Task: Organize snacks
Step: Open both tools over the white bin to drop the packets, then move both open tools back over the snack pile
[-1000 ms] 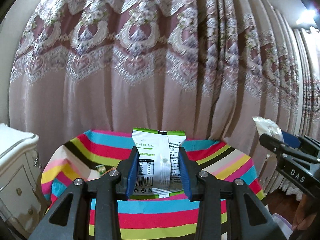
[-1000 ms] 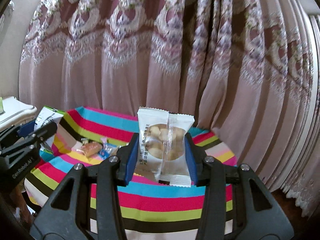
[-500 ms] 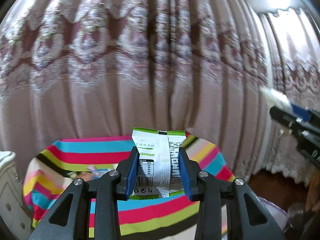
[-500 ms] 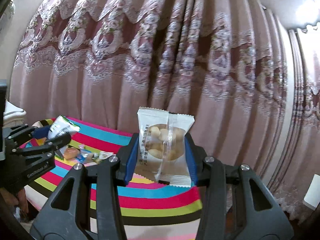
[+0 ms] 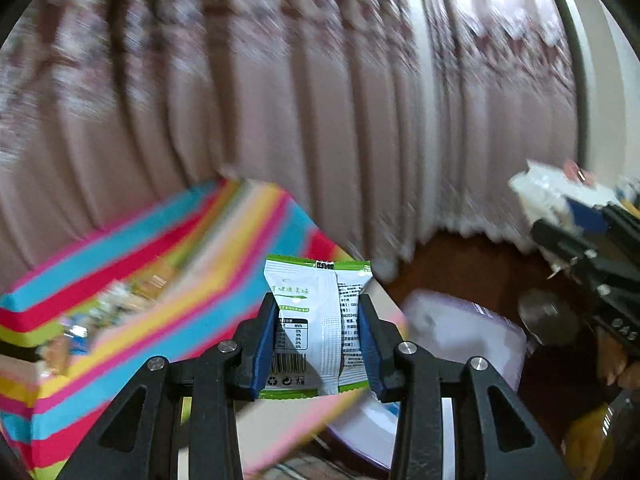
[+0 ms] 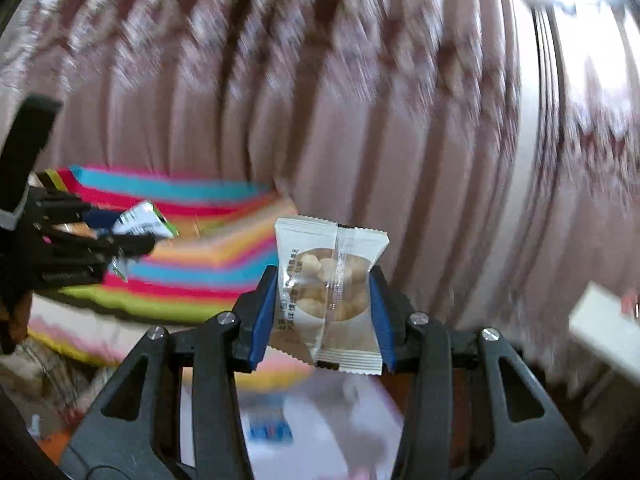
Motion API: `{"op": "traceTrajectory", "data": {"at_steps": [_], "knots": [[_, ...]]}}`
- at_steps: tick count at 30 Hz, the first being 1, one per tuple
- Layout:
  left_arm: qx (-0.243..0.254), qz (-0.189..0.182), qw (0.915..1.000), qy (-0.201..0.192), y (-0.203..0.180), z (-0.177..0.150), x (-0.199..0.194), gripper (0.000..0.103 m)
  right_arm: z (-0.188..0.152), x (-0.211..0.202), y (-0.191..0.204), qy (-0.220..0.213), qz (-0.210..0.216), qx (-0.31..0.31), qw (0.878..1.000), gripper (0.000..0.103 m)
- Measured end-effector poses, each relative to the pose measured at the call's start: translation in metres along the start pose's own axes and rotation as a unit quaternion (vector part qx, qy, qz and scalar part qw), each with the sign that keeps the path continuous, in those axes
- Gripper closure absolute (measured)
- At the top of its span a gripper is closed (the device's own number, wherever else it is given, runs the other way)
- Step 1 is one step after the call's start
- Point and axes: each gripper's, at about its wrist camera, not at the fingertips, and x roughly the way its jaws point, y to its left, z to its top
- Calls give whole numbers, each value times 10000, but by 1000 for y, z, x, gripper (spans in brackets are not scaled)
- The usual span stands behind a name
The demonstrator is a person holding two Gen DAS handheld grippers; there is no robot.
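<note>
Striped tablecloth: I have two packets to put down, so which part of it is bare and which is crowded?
The striped tablecloth is bare along the bands between the green-edged packet and the curtain. Loose snacks crowd its left side, though blur hides the details.

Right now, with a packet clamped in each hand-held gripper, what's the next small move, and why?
Probably bring both down over the pale bin beside the striped table. The left hand-held gripper grips the green-edged packet, the right hand-held gripper the nut packet, and neither is above it squarely yet.

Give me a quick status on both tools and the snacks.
Left tool clamped on green-edged packet. Right tool clamped on white nut packet. Pale bin below, path clear.
</note>
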Motion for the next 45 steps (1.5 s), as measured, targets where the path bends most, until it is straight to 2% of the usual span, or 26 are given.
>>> {"op": "traceTrajectory", "data": {"at_steps": [3, 4, 6, 9, 11, 13, 14, 15, 16, 17, 20, 24, 29, 37, 39, 43, 45], "knots": [[169, -469, 9961, 722, -27, -16, 44, 63, -40, 26, -16, 1088, -73, 372, 9933, 55], [208, -606, 9934, 946, -35, -22, 57, 63, -52, 29, -19, 1323, -58, 522, 9898, 55], [206, -843, 9866, 1380, -49, -35, 82, 63, -78, 49, -27, 1987, -46, 857, 9763, 55], [237, -1145, 9760, 1837, -66, -52, 109, 64, -102, 69, -29, 2528, -47, 1090, 9614, 55], [299, -1385, 9683, 2059, -76, -62, 122, 63, -111, 79, -22, 2817, -6, 1005, 9542, 55], [350, -1458, 9624, 2263, -79, -67, 133, 61, -114, 86, -16, 3029, -124, 896, 9487, 47], [343, -1468, 9601, 2356, -80, -70, 137, 55, -114, 89, -13, 3108, -253, 787, 9469, 34], [296, -1442, 9594, 2407, -79, -73, 138, 50, -111, 90, -7, 3118, -388, 613, 9474, 26], [220, -1382, 9608, 2392, -75, -75, 136, 39, -107, 89, -4, 3073, -439, 499, 9493, 25], [144, -1308, 9629, 2358, -67, -73, 134, 31, -102, 87, 2, 3001, -470, 333, 9522, 25], [-110, -1112, 9695, 2181, -42, -71, 123, 30, -88, 87, 20, 2943, -439, -77, 9547, 25], [-395, -526, 9804, 1858, 2, -70, 96, 27, -73, 90, 42, 2891, -157, -329, 9566, 24], [-769, 35, 9839, 1614, 59, -78, 72, 24, -63, 103, 71, 2850, 85, -675, 9561, 24], [-1349, 744, 9785, 1374, 147, -102, 41, 22, -60, 131, 113, 2927, 339, -1091, 9494, 24], [-1530, 876, 9749, 1357, 166, -111, 38, 21, -60, 137, 124, 2952, 414, -1165, 9474, 24], [-2000, 1185, 9627, 1381, 211, -135, 34, 20, -60, 154, 151, 3025, 641, -1291, 9422, 24], [-2139, 1399, 9560, 1439, 233, -146, 35, 20, -54, 167, 169, 3012, 979, -1271, 9400, 23]]}}
